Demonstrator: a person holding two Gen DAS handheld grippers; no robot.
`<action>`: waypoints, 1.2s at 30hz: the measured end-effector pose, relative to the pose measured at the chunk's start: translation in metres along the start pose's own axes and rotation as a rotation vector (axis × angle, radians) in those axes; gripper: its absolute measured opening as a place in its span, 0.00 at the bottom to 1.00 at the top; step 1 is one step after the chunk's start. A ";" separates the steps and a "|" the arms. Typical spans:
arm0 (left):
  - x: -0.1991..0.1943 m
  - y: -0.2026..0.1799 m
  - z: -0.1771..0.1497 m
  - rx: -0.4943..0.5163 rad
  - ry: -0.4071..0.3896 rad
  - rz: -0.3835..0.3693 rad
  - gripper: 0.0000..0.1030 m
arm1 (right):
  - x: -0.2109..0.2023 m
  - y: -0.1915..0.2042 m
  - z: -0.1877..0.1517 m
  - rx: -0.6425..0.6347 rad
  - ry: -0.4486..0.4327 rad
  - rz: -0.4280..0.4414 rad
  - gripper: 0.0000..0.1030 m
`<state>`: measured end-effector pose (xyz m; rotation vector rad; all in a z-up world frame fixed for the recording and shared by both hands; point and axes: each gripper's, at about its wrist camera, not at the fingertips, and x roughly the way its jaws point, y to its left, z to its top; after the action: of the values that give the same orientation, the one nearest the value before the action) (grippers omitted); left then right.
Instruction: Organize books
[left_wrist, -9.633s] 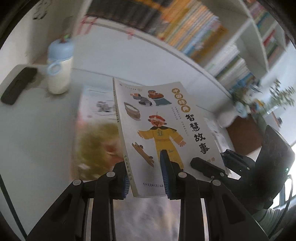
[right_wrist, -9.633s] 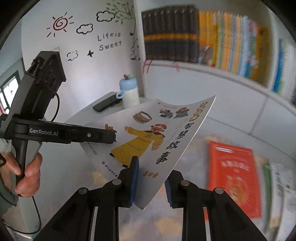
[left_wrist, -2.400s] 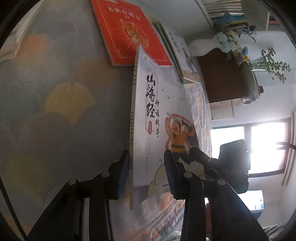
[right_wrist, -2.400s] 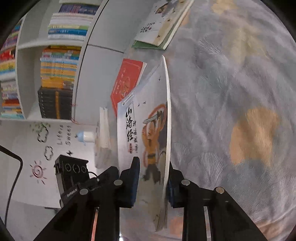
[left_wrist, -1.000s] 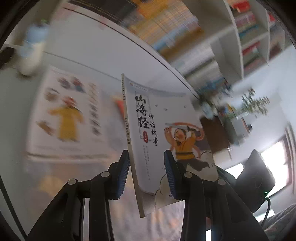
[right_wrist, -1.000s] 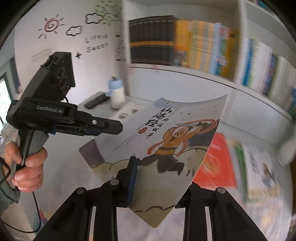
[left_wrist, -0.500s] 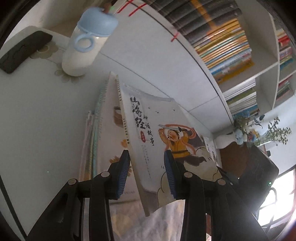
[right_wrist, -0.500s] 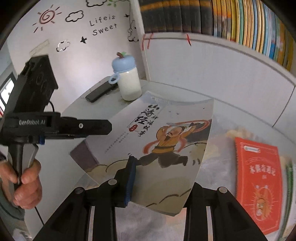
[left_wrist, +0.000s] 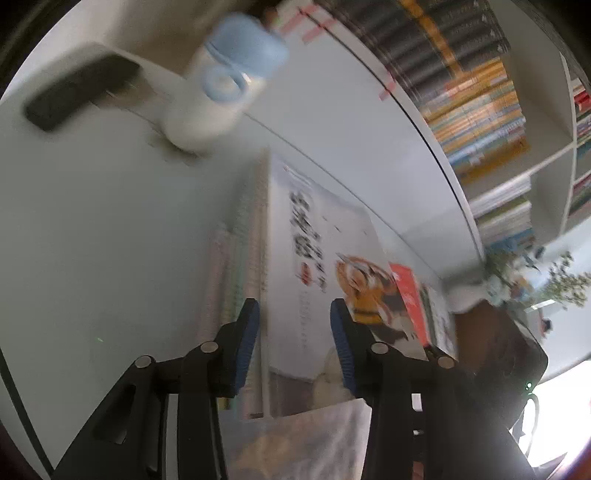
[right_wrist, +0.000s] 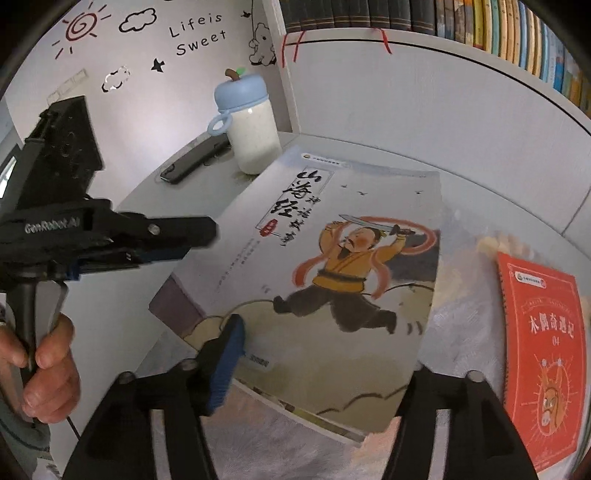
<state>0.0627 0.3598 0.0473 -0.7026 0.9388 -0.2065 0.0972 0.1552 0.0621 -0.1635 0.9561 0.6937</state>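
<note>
On the tabletop (right_wrist: 110, 229) stack, we are releasing the warrior storybook (right_wrist: 332, 266), both tools (left_wrist: 293, 347) (right_wrist: 321, 365) widening; next, fetching the red book (right_wrist: 543, 350).

The warrior book (right_wrist: 332, 280) lies flat on a stack of books (left_wrist: 236, 273) (cover up); an orange book (right_wrist: 543, 350) lies beside

A child's room at home: packed bookshelves (right_wrist: 498, 33), cartoon wall stickers (right_wrist: 199, 31), apple-topped bottle (right_wrist: 249, 125)
</note>
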 end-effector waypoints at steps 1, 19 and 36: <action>-0.008 0.002 -0.001 -0.005 -0.024 0.016 0.40 | -0.001 -0.002 -0.001 0.000 0.002 0.001 0.72; -0.042 -0.095 -0.110 0.217 0.081 0.155 0.42 | -0.158 -0.129 -0.182 0.401 -0.004 -0.267 0.77; 0.034 -0.315 -0.195 0.575 0.217 0.029 0.77 | -0.335 -0.242 -0.258 0.456 -0.200 -0.566 0.91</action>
<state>-0.0311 0.0143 0.1489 -0.1363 1.0302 -0.5108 -0.0624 -0.2991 0.1380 0.0409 0.7999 -0.0362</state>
